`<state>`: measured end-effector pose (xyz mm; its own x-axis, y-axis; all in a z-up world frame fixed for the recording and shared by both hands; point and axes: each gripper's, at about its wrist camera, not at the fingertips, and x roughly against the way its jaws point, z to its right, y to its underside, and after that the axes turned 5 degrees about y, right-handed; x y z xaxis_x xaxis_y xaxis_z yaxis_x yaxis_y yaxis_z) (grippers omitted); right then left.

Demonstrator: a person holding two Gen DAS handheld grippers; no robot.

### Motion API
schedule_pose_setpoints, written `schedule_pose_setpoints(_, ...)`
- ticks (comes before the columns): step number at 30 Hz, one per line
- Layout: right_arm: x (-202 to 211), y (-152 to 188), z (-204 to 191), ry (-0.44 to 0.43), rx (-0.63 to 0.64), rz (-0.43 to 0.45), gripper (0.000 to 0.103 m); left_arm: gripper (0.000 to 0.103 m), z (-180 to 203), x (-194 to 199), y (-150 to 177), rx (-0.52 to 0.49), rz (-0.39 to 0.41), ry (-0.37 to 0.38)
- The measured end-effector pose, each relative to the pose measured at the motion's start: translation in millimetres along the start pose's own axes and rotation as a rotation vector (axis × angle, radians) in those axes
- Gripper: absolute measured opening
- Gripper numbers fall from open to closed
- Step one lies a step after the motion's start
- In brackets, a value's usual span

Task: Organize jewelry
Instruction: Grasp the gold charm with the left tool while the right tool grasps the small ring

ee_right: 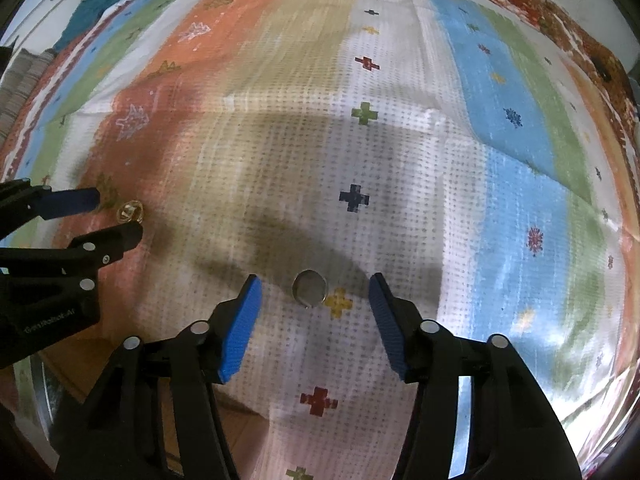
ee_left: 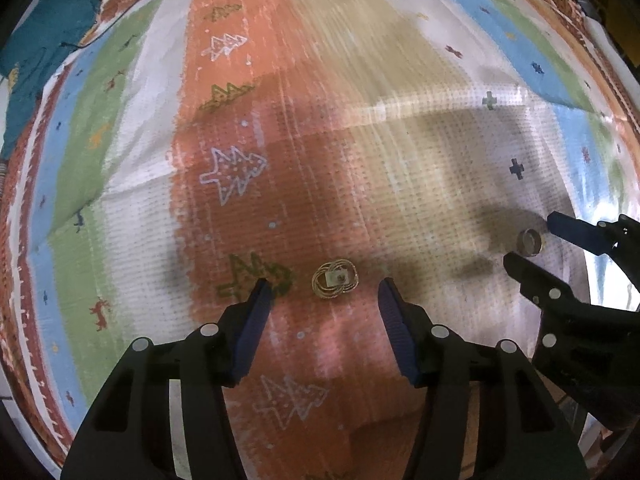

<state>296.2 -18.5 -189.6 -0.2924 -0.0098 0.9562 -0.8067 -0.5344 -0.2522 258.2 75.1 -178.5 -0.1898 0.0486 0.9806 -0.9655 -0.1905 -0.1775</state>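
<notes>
Left gripper (ee_left: 324, 286) hung jaws apart over striped patterned cloth (ee_left: 320, 80), straddling without touching gold wire brooch (ee_left: 334, 280) on orange band. Right gripper (ee_right: 314, 286) likewise agape, flanking untouched metal ring (ee_right: 309, 288) on white band.

Both point steeply downward side by side: the left hand-held gripper (ee_left: 324, 286) with its blue-padded fingers (ee_left: 256, 312) spread apart and gripping nothing, and the right hand-held gripper (ee_right: 314, 284) likewise parted, its pads (ee_right: 240, 328) pressing on nothing.
</notes>
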Motion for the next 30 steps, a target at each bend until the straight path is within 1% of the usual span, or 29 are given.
schedule_pose_setpoints(4,-3.8,-4.4,-1.4,0.013,0.001,-0.008,0.046,0.051,0.2,-5.2,-1.5,0.002,-0.005,-0.003)
schedule_pose_setpoints(5,-3.9,-5.0,-1.5,0.016,0.002,-0.008,0.045,0.047,0.1,-5.4,-2.1,0.003,-0.005,-0.002)
schedule_pose_setpoints(6,-3.9,-4.9,-0.8,0.018,0.002,-0.01,0.041,0.044,0.3,-5.6,-2.9,0.005,-0.004,-0.001)
schedule_pose_setpoints(8,-4.1,-5.1,-1.9,0.018,0.003,-0.017,0.034,0.032,1.5,-6.5,-4.2,0.006,-0.007,0.0)
schedule_pose_setpoints(9,-3.8,-5.3,-2.3,0.019,0.007,-0.02,0.03,0.03,3.5,-7.6,-7.1,0.004,-0.011,-0.002)
schedule_pose_setpoints(11,-3.7,-4.9,-2.3,0.017,0.01,-0.02,0.026,0.022,7.6,-9.3,-8.0,-0.005,-0.013,-0.003)
schedule_pose_setpoints(12,-3.7,-4.6,-2.3,0.018,0.011,-0.018,0.021,0.02,9.6,-9.9,-8.6,-0.008,-0.014,-0.005)
schedule_pose_setpoints(13,-3.7,-3.9,-1.8,0.02,0.012,-0.016,0.019,0.015,11.1,-10.3,-8.6,-0.009,-0.014,-0.006)
schedule_pose_setpoints(18,-3.1,-3.9,-2.4,0.009,0.003,-0.006,0.019,0.014,9.3,-7.4,-6.4,0.005,-0.009,0.003)
schedule_pose_setpoints(21,0.9,-3.0,-2.0,0.004,-0.004,0.009,0.019,0.014,6.4,-3.2,-4.4,0.013,-0.002,-0.004)
schedule_pose_setpoints(23,9.1,3.8,4.6,0.0,-0.003,0.023,0.019,0.014,5.2,1.5,-2.4,0.02,0.007,-0.004)
schedule_pose_setpoints(30,21.4,14.7,0.2,-0.001,0.008,0.048,0.019,0.014,10.0,19.4,7.4,0.023,0.032,0.006)
